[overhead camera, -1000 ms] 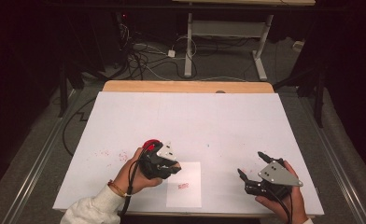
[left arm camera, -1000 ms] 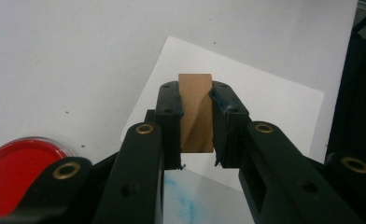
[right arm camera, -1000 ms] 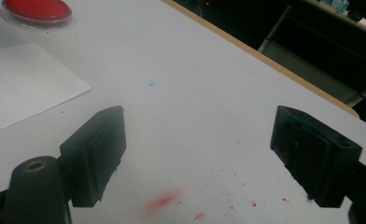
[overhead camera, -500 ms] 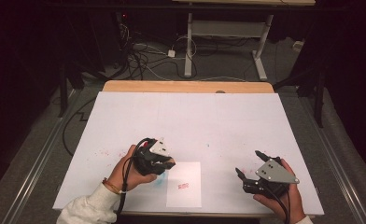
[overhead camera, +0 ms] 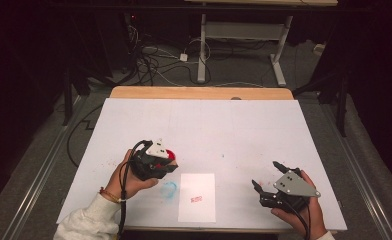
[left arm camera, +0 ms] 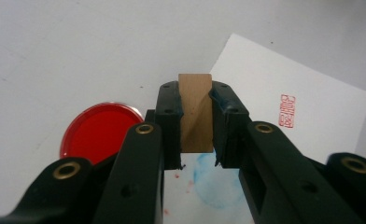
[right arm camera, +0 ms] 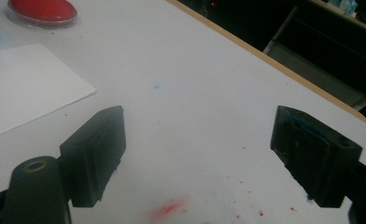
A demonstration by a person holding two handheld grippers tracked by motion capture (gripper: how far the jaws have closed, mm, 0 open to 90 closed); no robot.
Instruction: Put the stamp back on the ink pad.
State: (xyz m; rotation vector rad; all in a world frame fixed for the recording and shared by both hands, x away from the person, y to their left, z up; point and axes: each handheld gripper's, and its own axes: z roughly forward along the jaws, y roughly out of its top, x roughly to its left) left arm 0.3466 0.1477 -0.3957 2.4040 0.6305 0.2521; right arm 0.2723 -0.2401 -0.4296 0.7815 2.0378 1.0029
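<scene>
Left tool [left arm camera: 196, 140] clamped on a small wooden stamp block [left arm camera: 196, 112], upright between the pads, held just above the white table [overhead camera: 234, 130]. Below and to the tool's left in the left gripper view, a round red ink pad [left arm camera: 99, 133]; ahead and to the right, a white paper sheet [left arm camera: 312, 107] bearing one red stamped mark [left arm camera: 287, 110]. Under the block, a faint blue ring stain [left arm camera: 216, 179]. Seen from the high view, left tool [overhead camera: 154, 161] over the ink pad, just left of the sheet. Right tool [right arm camera: 197, 154] spread wide with nothing between the pads, low over the table near red specks [right arm camera: 172, 207], well apart from the sheet.
</scene>
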